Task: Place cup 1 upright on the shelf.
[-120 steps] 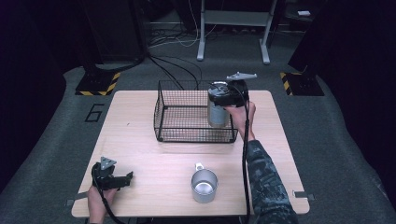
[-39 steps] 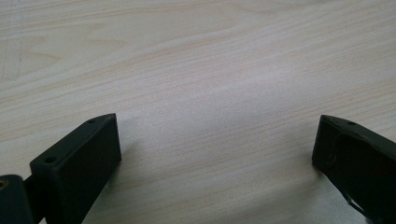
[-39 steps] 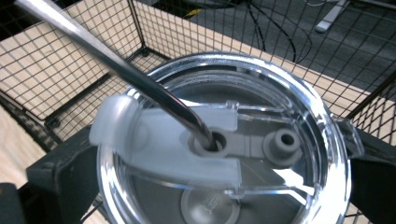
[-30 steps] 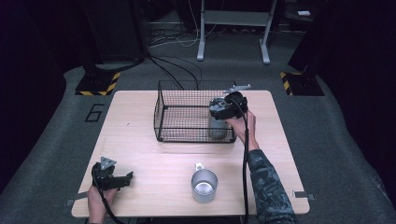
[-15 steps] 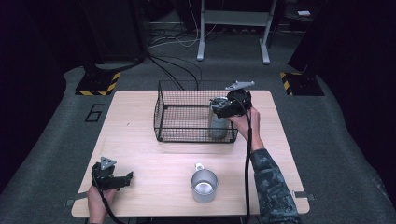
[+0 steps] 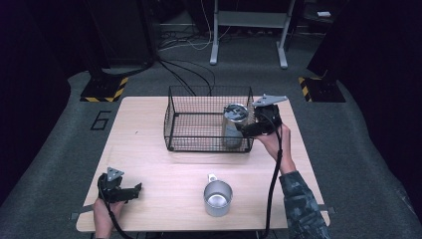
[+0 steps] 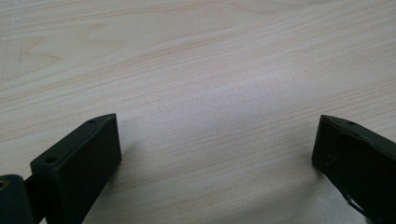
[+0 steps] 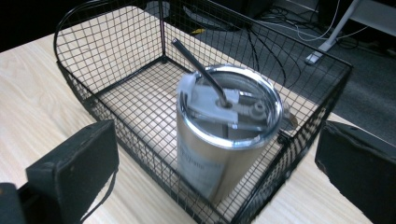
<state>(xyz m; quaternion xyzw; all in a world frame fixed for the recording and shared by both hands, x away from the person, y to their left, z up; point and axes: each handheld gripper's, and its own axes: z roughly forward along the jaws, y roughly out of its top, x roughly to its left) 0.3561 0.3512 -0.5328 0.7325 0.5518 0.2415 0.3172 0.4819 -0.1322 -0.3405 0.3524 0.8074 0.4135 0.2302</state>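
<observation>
A steel tumbler [image 6: 233, 125] with a clear lid and a straw stands upright inside the black wire basket [image 6: 194, 130], in its near right corner. My right gripper [image 6: 246, 129] hovers just right of the basket, open, its jaws apart from the tumbler. In the right gripper view the tumbler [image 8: 224, 140] sits behind the basket's mesh wall [image 8: 116, 65], and the right gripper [image 8: 217, 142] has its jaws spread wide with nothing between them. My left gripper [image 6: 135, 189] rests on the table's near left corner. The left gripper [image 7: 217, 135] is open over bare wood.
A metal mug [image 6: 217, 197] with a small handle stands at the near middle of the wooden table [image 6: 164, 169]. Dark carpet, cables and a stand's legs lie beyond the table's far edge.
The right gripper lowered the tumbler into the basket, let it go and drew back slightly to the right. The left gripper has stayed still.
</observation>
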